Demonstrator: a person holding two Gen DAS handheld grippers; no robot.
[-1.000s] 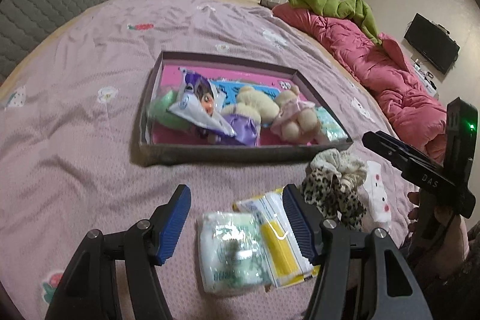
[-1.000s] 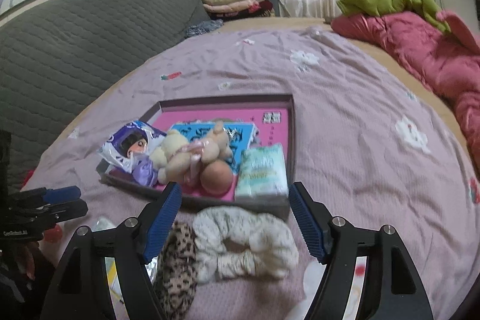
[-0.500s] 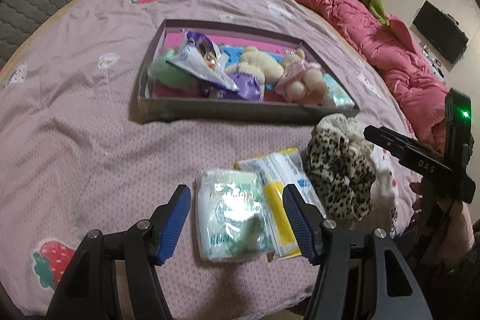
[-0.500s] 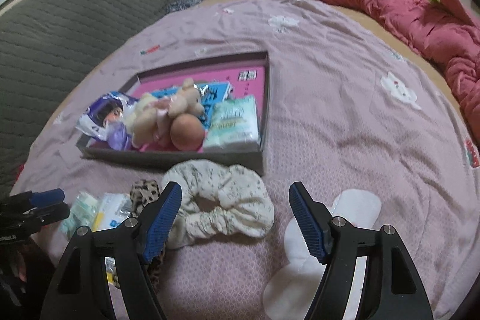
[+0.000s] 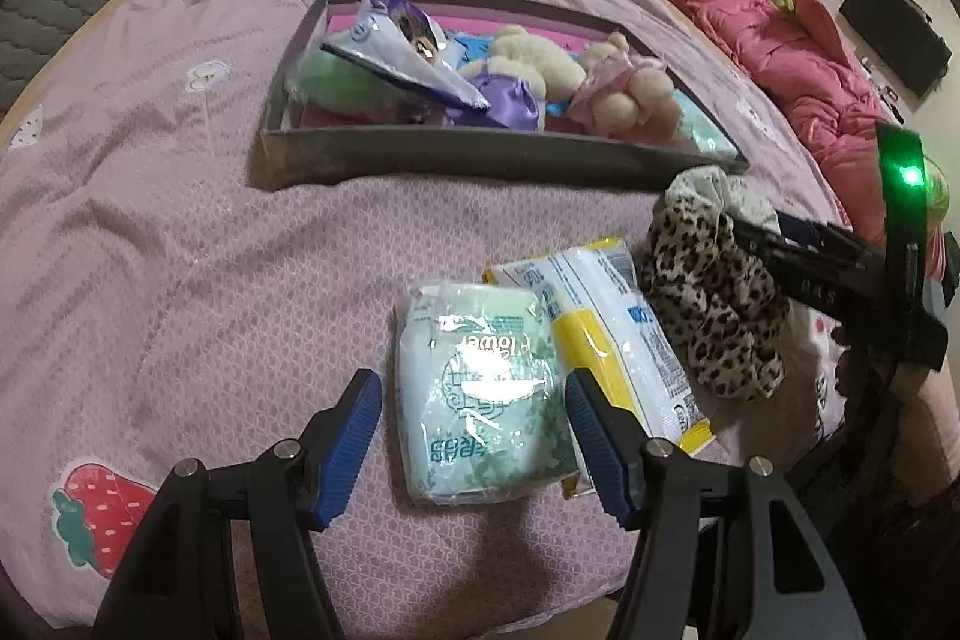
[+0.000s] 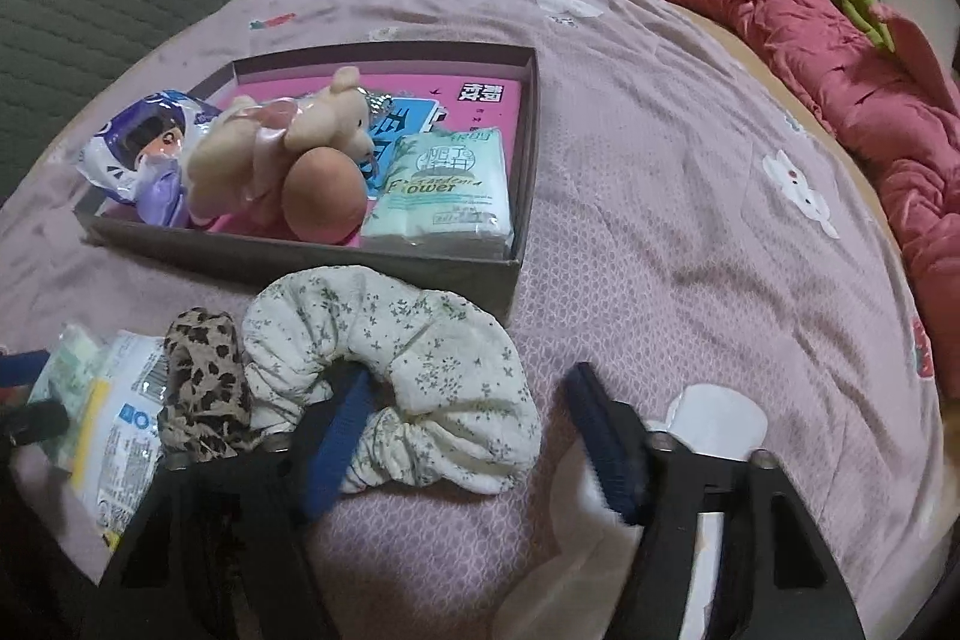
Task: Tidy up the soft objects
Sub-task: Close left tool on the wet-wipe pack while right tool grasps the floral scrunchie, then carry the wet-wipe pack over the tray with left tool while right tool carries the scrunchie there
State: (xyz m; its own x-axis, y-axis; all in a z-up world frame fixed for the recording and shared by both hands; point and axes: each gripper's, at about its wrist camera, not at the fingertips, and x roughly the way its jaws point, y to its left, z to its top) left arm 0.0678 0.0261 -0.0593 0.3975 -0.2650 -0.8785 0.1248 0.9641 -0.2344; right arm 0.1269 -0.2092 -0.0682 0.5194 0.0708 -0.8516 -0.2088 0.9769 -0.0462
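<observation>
Closing around the cream floral fabric scrunchie (image 6: 396,376) on the bed, the right gripper (image 6: 462,436) has not yet pinched it; the left gripper (image 5: 471,445), fingers spread, straddles the pale-green tissue pack (image 5: 486,388). Next: squeeze, lift, carry to the grey shallow box (image 6: 516,274).

Both cams ride on the handheld grippers, looking forward along the blue fingers and tilted steeply down at the bed. Left wrist one sits low and close over the tissue pack (image 5: 483,388), with the box (image 5: 480,154) farther ahead and the other gripper off at its right edge. Right wrist one hangs close over the white scrunchie (image 6: 408,364), box (image 6: 300,262) just past it. Both catch the box, leopard scrunchie (image 5: 714,304) and pink quilt (image 6: 870,100).
</observation>
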